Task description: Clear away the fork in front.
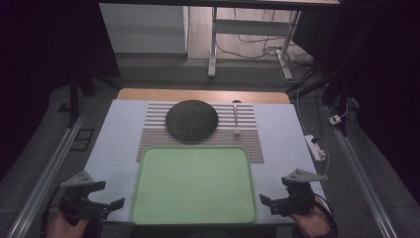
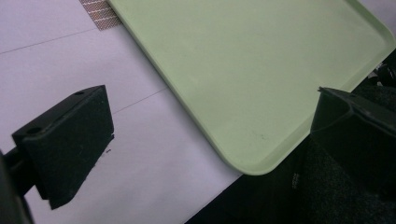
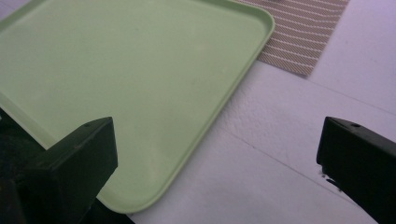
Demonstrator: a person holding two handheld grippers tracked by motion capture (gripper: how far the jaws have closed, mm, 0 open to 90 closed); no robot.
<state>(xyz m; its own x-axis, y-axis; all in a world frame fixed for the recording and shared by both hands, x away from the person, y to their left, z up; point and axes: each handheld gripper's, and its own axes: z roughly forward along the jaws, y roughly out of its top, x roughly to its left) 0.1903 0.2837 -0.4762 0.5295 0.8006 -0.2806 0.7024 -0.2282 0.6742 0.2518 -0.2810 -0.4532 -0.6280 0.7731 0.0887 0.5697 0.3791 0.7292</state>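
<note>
A pale green tray (image 1: 193, 183) lies bare at the near edge of the white surface (image 1: 285, 134), between the left claw (image 1: 106, 206) and the right claw (image 1: 270, 202), both with jaws spread wide and holding nothing. Just beyond it, a striped placemat (image 1: 247, 144) carries a dark round plate (image 1: 191, 119) and a spoon (image 1: 236, 119), with nothing in the way. Farther back stands a desk frame (image 1: 252, 29) with loose cables on the floor (image 1: 163, 69); the room's sides are too dark to read.
</note>
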